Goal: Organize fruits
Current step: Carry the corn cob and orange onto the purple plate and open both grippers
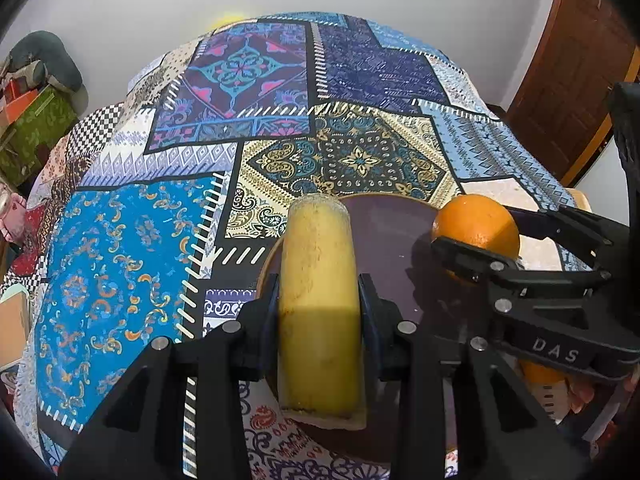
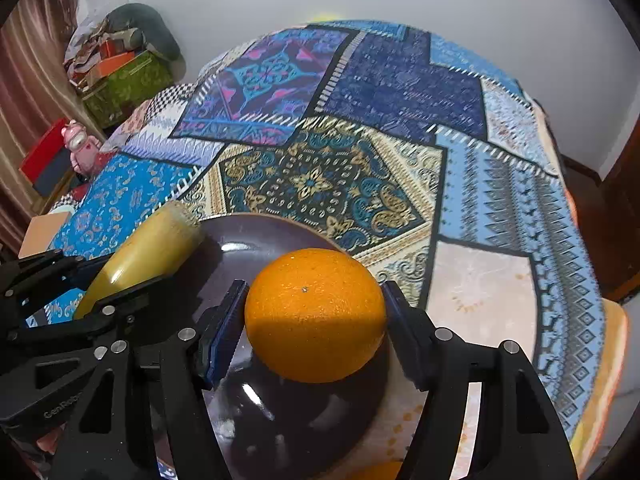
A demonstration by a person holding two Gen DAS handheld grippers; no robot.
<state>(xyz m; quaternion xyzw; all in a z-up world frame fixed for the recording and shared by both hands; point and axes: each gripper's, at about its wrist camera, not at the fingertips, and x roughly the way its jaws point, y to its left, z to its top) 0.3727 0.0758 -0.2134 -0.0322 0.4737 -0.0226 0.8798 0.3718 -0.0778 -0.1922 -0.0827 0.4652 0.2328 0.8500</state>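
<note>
My left gripper (image 1: 319, 312) is shut on a yellow banana (image 1: 318, 300) and holds it over the left part of a dark purple plate (image 1: 392, 232). My right gripper (image 2: 312, 316) is shut on an orange (image 2: 316, 314) and holds it above the same plate (image 2: 256, 240). In the left wrist view the orange (image 1: 476, 224) and the right gripper (image 1: 480, 240) show at the right. In the right wrist view the banana (image 2: 148, 252) and the left gripper (image 2: 80, 280) show at the left. Another orange thing (image 1: 540, 374) peeks out below the right gripper.
The plate sits on a table under a patchwork patterned cloth (image 1: 280, 100). A pile of boxes and bags (image 2: 120, 68) stands at the far left by the wall. A pink figure (image 2: 80, 144) and a red box (image 2: 44, 156) lie left of the table. A brown door (image 1: 568, 80) is at the right.
</note>
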